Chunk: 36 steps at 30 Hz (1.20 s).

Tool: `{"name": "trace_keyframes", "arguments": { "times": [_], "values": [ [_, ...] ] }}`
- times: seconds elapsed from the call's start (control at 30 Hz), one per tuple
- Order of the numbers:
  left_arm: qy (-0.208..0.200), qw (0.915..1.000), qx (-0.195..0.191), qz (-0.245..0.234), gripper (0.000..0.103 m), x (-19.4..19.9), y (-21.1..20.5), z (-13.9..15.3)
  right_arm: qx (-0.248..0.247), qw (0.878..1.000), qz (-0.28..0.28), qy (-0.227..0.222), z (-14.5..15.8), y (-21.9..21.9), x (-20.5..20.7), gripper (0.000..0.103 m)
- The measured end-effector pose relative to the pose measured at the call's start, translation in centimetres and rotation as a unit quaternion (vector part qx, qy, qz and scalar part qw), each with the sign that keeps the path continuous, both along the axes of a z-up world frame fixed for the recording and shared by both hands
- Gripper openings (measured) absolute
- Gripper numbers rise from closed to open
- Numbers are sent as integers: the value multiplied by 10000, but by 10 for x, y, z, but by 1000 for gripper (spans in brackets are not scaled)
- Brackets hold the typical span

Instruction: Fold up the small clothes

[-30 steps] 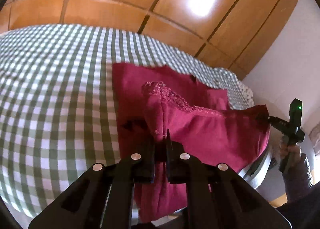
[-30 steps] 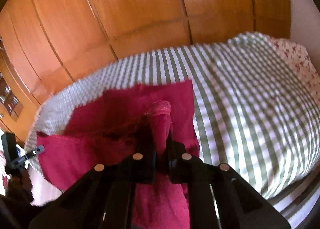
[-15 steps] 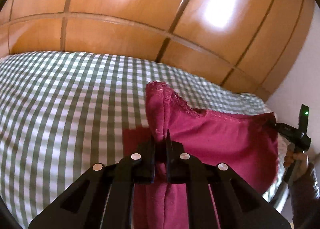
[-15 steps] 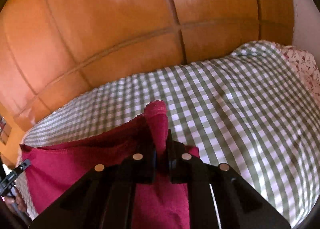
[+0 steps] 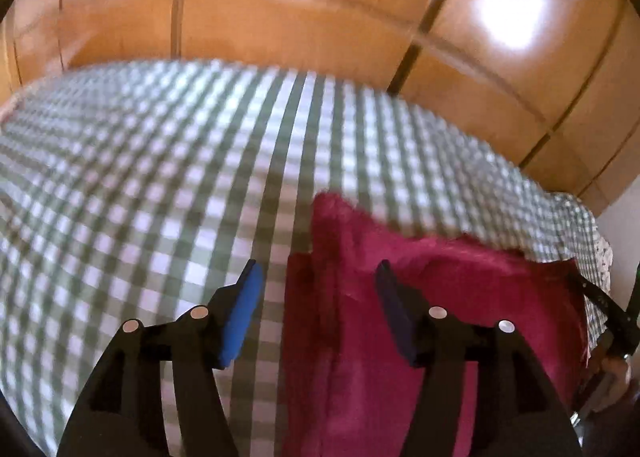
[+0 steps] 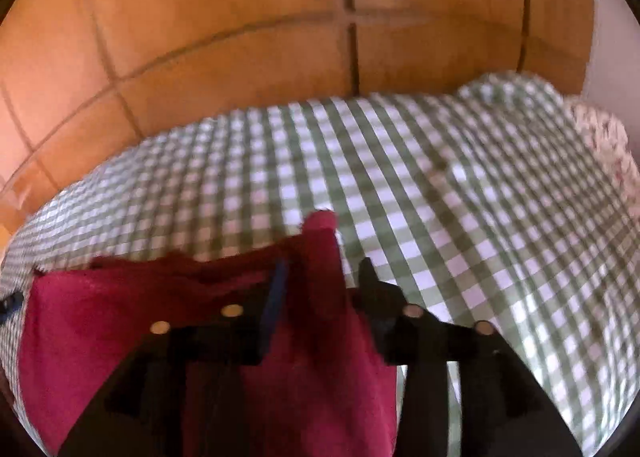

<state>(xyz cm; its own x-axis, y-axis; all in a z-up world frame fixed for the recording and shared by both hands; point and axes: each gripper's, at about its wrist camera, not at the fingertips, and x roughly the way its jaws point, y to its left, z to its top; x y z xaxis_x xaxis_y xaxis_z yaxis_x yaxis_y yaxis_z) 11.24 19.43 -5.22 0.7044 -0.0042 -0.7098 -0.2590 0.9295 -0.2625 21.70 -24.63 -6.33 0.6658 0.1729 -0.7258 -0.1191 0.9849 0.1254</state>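
A dark red garment (image 5: 440, 317) lies on the green-and-white checked bedspread (image 5: 160, 177). My left gripper (image 5: 318, 269) is open, its jaws spread wide, with the garment's left corner between and just ahead of them. The garment also shows in the right wrist view (image 6: 140, 317). My right gripper (image 6: 322, 273) is open, and the garment's right corner (image 6: 320, 229) stands up between its jaws, free of the pads. The right gripper's tip shows at the far right of the left wrist view (image 5: 600, 297). Both views are blurred.
A glossy wooden panelled wall (image 5: 320, 17) rises right behind the bed. A floral pillow (image 6: 608, 145) lies at the bed's right end. The checked bedspread (image 6: 480, 197) stretches ahead of and beside both grippers.
Both grippers were shut on the garment's corners, lifting and carrying it forward over the bed. Now both have opened and let go, and the garment lies lower on the bedspread.
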Motion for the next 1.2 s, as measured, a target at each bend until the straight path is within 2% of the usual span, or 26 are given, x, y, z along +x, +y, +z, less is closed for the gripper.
{"name": "trace_keyframes", "arguments": {
  "times": [0.1, 0.17, 0.2, 0.27, 0.3, 0.33, 0.43, 0.47, 0.5, 0.53, 0.57, 0.73, 0.83, 0.93, 1.07, 1.1, 1.2],
  "values": [
    [-397, 9988, 171, -218, 58, -21, -17, 18, 17, 9992, 323, -253, 18, 11, -35, 51],
    [-602, 9973, 90, -403, 58, -35, -31, 23, 154, 9971, 707, -241, 22, 26, -59, 57],
    [-614, 9962, 112, -613, 58, -38, -42, 21, 201, 9963, 806, -206, 22, 31, -66, 65],
    [-542, 9945, 373, -811, 58, -38, -59, 13, 135, 9957, 912, -124, 15, 42, -81, 74],
    [-406, 9945, 448, -849, 58, -35, -62, 4, 5, 9959, 900, -126, 11, 45, -84, 78],
    [-210, 9958, 366, -808, 58, -30, -60, -6, -140, 9965, 818, -81, 4, 44, -84, 80],
    [254, 9984, -67, -508, 58, -11, -40, -35, -52, 9984, 405, 394, -29, 26, -61, 80],
    [280, 9983, -114, -503, 57, -8, -34, -42, 87, 9984, 237, 515, -43, 15, -52, 80],
    [217, 9983, -128, -524, 56, -9, -33, -46, 472, 9974, 190, 504, -50, 3, -47, 81],
    [169, 9983, -88, -558, 56, -8, -33, -46, 784, 9964, 103, 306, -52, -7, -47, 81],
    [190, 9980, 21, -606, 56, -9, -36, -44, 834, 9960, 71, 309, -52, -10, -47, 81],
    [166, 9983, 89, -559, 56, -25, -40, -29, 244, 9990, 142, 355, -42, 5, -56, 83],
    [57, 9984, 362, -429, 59, -51, -41, -17, 72, 9994, 74, 341, -29, 13, -72, 86],
    [49, 9987, 398, -312, 59, -76, -36, -17, 156, 9995, 254, 80, -12, 24, -91, 86],
    [153, 9996, 171, -162, 62, -110, -24, -24, 403, 9971, 652, -39, 0, 51, -120, 87],
    [169, 9995, 209, -147, 66, -116, -24, -27, 434, 9959, 792, -56, 1, 61, -128, 87],
    [290, 9985, 438, -136, 67, -128, -25, -38, 494, 9908, 1259, 23, -6, 98, -151, 87]
  ]
}}
